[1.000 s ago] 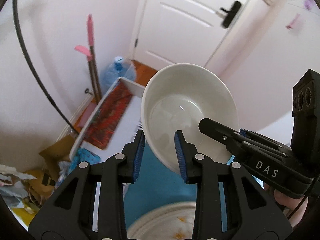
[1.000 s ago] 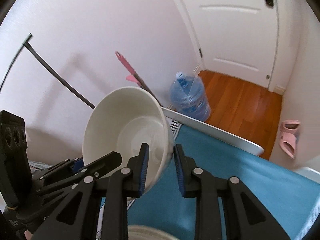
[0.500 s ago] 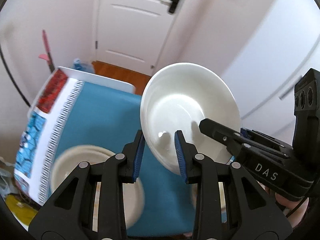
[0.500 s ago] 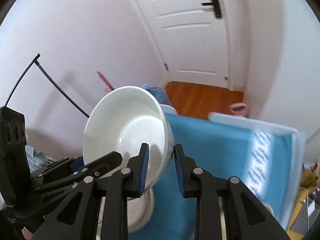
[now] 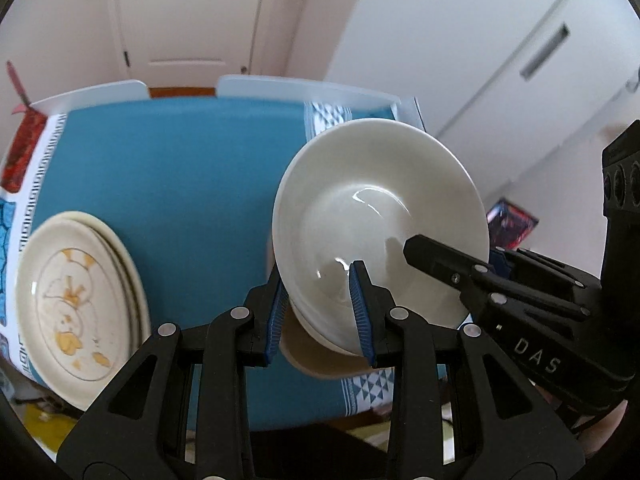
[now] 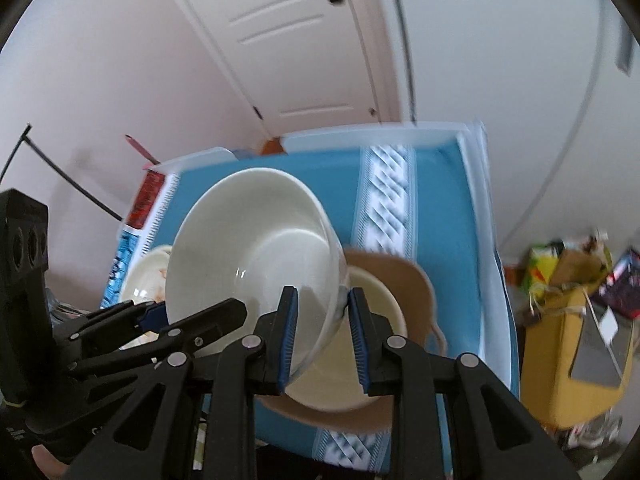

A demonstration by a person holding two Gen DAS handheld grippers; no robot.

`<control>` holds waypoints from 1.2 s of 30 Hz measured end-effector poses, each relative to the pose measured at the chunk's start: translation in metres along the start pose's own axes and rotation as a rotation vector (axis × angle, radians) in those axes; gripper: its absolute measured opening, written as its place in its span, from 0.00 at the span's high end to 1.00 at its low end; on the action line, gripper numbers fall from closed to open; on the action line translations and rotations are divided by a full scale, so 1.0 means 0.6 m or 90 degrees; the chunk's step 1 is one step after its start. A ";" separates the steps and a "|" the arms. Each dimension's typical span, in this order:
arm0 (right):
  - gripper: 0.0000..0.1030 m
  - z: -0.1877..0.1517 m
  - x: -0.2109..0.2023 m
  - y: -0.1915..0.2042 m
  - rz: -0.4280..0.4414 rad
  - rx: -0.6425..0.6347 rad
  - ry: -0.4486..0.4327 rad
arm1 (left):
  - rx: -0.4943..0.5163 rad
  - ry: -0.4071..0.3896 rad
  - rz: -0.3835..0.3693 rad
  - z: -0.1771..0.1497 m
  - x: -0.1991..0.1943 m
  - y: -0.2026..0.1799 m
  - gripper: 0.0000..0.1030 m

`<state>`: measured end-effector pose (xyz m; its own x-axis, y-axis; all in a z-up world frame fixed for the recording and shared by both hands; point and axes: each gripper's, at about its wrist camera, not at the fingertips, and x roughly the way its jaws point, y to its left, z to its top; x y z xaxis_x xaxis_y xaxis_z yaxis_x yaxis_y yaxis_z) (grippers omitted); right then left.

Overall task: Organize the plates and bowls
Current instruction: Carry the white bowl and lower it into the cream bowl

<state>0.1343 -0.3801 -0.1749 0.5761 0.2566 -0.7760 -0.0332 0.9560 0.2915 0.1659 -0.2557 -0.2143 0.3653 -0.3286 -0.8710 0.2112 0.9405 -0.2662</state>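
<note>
A white bowl [image 5: 380,216] hangs tilted in the air above the blue tablecloth [image 5: 180,180]. My left gripper [image 5: 318,300] is shut on its near rim, one pad inside and one outside. My right gripper [image 6: 322,320] grips the opposite rim of the same bowl [image 6: 256,240] in the same way. Just beneath the bowl sits a brown dish with a cream inside [image 6: 360,380], partly hidden; its edge [image 5: 316,360] shows in the left wrist view. A stack of cream plates with yellow figures [image 5: 72,300] lies at the table's left side.
The table's white border [image 5: 280,84] ends close to a pale wall and a white door [image 6: 288,40]. A yellow cardboard box and clutter [image 6: 560,340] stand on the floor to the right. Bare blue cloth [image 6: 440,240] stretches right of the brown dish.
Both grippers have carried the bowl sideways, from beyond the table's edge to over the table. The plate stack and the brown dish have come into view below it. Both grips are unchanged.
</note>
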 end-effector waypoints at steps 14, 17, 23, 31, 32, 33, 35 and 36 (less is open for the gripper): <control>0.77 -0.056 0.035 -0.034 -0.026 0.025 0.039 | 0.058 0.066 0.039 -0.033 0.061 -0.015 0.75; 0.77 -0.059 0.039 -0.035 -0.030 0.028 0.041 | 0.076 0.066 0.054 -0.033 0.062 -0.019 0.76; 0.77 -0.064 0.041 -0.035 -0.034 0.036 0.043 | 0.098 0.072 0.077 -0.031 0.064 -0.025 0.76; 0.77 -0.063 0.039 -0.032 -0.052 0.031 0.045 | 0.137 0.070 0.123 -0.032 0.072 -0.035 0.76; 0.77 -0.064 0.039 -0.031 -0.053 0.033 0.045 | 0.141 0.070 0.127 -0.031 0.073 -0.036 0.76; 0.77 -0.064 0.039 -0.032 -0.054 0.034 0.046 | 0.147 0.069 0.135 -0.031 0.074 -0.038 0.76; 0.77 -0.065 0.041 -0.033 -0.051 0.035 0.048 | 0.155 0.069 0.147 -0.030 0.078 -0.040 0.76; 0.77 -0.065 0.040 -0.033 -0.051 0.034 0.047 | 0.156 0.070 0.148 -0.030 0.078 -0.040 0.76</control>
<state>0.1170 -0.3871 -0.2212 0.5138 0.1920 -0.8361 0.0546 0.9653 0.2553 0.1614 -0.2919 -0.2564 0.3324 -0.0848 -0.9393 0.3498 0.9360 0.0393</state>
